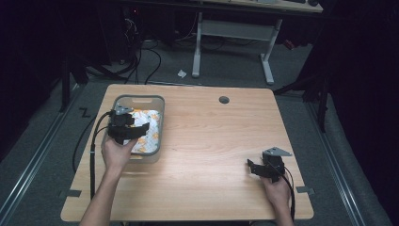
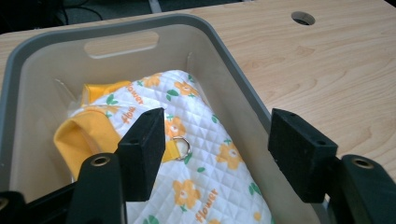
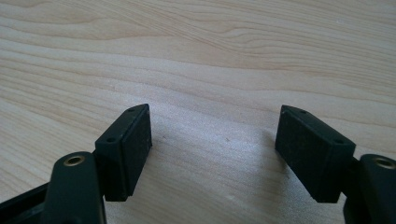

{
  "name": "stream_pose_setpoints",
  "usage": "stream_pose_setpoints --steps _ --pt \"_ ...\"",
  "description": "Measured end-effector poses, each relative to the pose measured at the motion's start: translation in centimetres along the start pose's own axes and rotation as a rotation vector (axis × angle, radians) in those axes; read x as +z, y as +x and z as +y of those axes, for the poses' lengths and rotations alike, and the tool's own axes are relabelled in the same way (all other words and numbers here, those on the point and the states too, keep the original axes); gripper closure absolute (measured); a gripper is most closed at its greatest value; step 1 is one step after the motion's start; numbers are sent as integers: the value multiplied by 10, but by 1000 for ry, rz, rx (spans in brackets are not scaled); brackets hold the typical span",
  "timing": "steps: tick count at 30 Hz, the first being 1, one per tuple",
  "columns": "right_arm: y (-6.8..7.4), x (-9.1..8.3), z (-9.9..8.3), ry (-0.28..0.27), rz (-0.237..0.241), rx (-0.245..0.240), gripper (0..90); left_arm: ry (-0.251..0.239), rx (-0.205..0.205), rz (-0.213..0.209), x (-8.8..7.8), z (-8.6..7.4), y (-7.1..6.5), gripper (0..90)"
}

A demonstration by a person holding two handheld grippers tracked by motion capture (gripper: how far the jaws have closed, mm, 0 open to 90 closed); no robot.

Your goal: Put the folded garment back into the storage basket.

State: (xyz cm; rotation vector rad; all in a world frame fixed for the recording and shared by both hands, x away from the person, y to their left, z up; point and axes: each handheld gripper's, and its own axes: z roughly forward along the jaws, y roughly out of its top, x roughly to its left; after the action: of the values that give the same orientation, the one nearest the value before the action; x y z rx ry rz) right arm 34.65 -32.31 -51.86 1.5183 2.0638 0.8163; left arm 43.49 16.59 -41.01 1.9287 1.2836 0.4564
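surface: light wood table with a round cable hole | room: dark, grey floor, cables, white desk frame behind | left gripper: jaws apart over grey bin, nothing clamped | quilted flower-print cloth (yellow trim) lying inside bin | right gripper: jaws apart above bare wood

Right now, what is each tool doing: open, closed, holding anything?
Left tool: open, holding nothing, above the quilted flower garment in the grey bin.
Right tool: open, holding nothing, over the table.
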Motion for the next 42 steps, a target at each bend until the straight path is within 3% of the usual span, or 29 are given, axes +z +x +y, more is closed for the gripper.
stream_pose_setpoints --steps 15,24,32,42 --pt "0 0 0 0 0 0 274 -14 22 -49 -2 -10 -18 369" --pt "0 0 0 0 0 0 273 -8 19 -55 1 -13 -25 369" --pt "0 0 0 0 0 0 274 -16 38 -100 1 -15 -39 369" --pt "0 0 0 0 0 0 273 -13 67 -102 1 -16 -49 368"
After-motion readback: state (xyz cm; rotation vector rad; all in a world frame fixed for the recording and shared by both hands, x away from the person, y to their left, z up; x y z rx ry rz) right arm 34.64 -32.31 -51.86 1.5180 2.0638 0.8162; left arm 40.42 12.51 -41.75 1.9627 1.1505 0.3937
